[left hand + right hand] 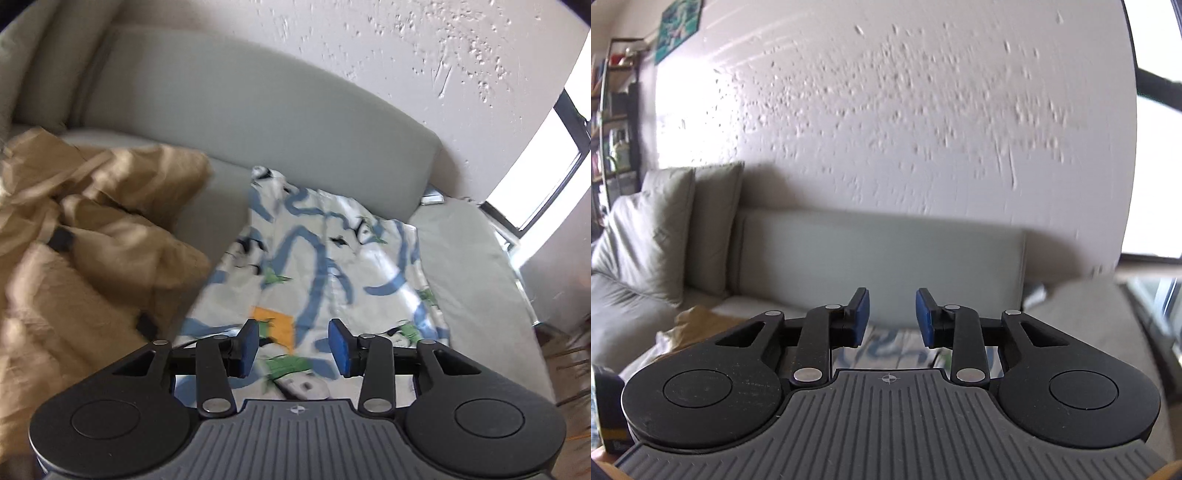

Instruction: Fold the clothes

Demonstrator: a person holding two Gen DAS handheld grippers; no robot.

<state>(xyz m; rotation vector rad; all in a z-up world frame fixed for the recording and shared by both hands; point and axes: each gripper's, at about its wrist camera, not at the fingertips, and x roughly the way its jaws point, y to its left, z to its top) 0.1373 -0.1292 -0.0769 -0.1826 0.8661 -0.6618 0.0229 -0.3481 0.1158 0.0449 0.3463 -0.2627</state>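
Our left tool (293, 347) hangs over the near end of a printed garment (325, 258), its blue pads parted with nothing gripped between them. The garment lies flat on the sofa seat (476, 266), reaching from the near edge back to the backrest (258, 110), closer to the seat's right end. It is thin white cloth with blue swirls, green shapes and an orange patch; we can read no writing on it. Just left of it sits a crumpled tan garment (85, 229) with small black tabs, a heavier, creased fabric.

Our right tool (891, 317) is held higher, aimed at the backrest (879, 254) and the bumpy white wall (886, 110), pads apart and empty. Below it we glimpse a strip of the printed garment (886, 350), blurred, probably its far end. Grey cushions (665, 229) lean in the sofa's left corner.
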